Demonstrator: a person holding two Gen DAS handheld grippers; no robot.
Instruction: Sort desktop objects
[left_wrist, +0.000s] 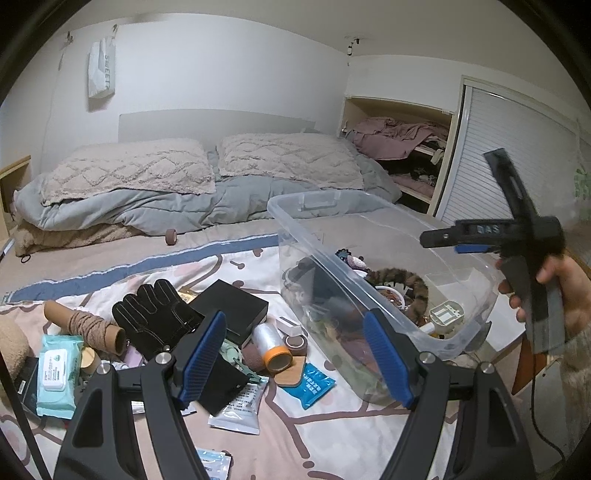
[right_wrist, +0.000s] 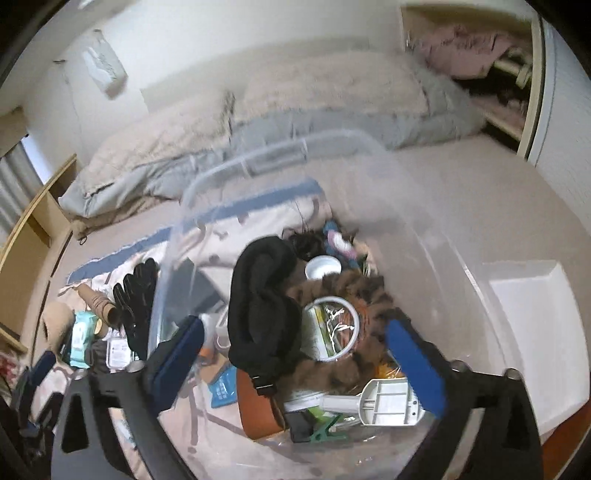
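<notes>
A clear plastic bin (left_wrist: 369, 210) sits on the bed, holding a black cloth bundle (right_wrist: 266, 295), a striped furry band (right_wrist: 362, 291), a white dish (right_wrist: 323, 266) and a white plastic part (right_wrist: 384, 402). My right gripper (right_wrist: 291, 332) hangs over the bin (right_wrist: 258, 155), open wide with nothing between its blue pads; in the left wrist view a hand holds the right gripper (left_wrist: 439, 240) at the bin's right rim. My left gripper (left_wrist: 295, 360) is open above the bed, left of the bin's near corner. Loose items lie left of the bin: a black glove (left_wrist: 155, 314), a black box (left_wrist: 229, 306), a film roll (left_wrist: 273, 343).
More clutter lies on the printed sheet: a wet-wipes pack (left_wrist: 55, 369), a cardboard tube with a brown sock (left_wrist: 85, 325), a blue packet (left_wrist: 314, 380), a white sachet (left_wrist: 240, 406). Pillows and a grey quilt (left_wrist: 147, 206) lie at the back, an open closet (left_wrist: 406, 147) at the right.
</notes>
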